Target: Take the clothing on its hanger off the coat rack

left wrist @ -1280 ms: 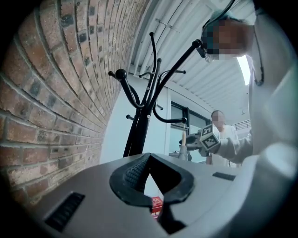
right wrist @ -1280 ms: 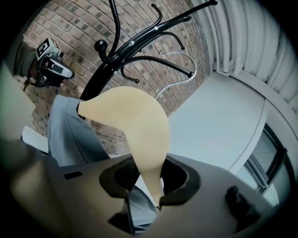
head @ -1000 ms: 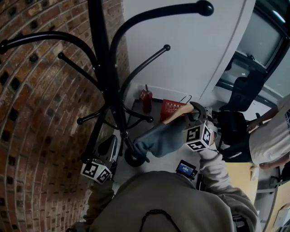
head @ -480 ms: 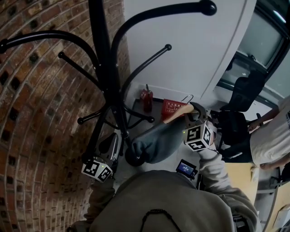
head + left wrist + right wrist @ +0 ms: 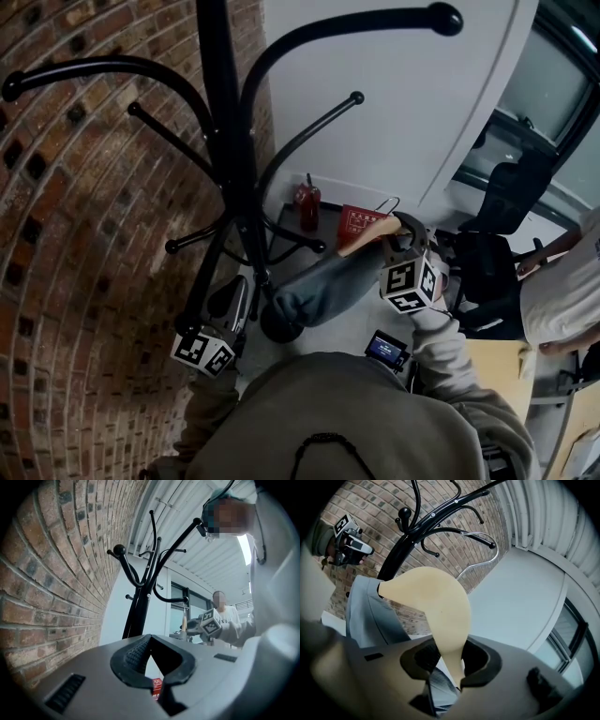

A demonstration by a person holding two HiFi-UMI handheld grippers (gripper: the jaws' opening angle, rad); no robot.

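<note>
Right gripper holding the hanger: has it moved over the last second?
No, not noticeably. The right gripper still holds the hanger just right of the red box, the same spot as before.

Brick wall (image 5: pixel 75 234) by the L gripper (image 5: pixel 232 298). White wall (image 5: pixel 394 103) past the R gripper (image 5: pixel 401 230), window (image 5: pixel 562 75) & black chair (image 5: pixel 506 192) to its right.

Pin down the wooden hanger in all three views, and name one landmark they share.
Head view: the wooden hanger lies right of centre, held by the right tool.
Left gripper view: a small tan sliver right of centre, far off.
Right gripper view: large and central, running down between the jaws.
Shared landmark: the black coat rack.
</note>
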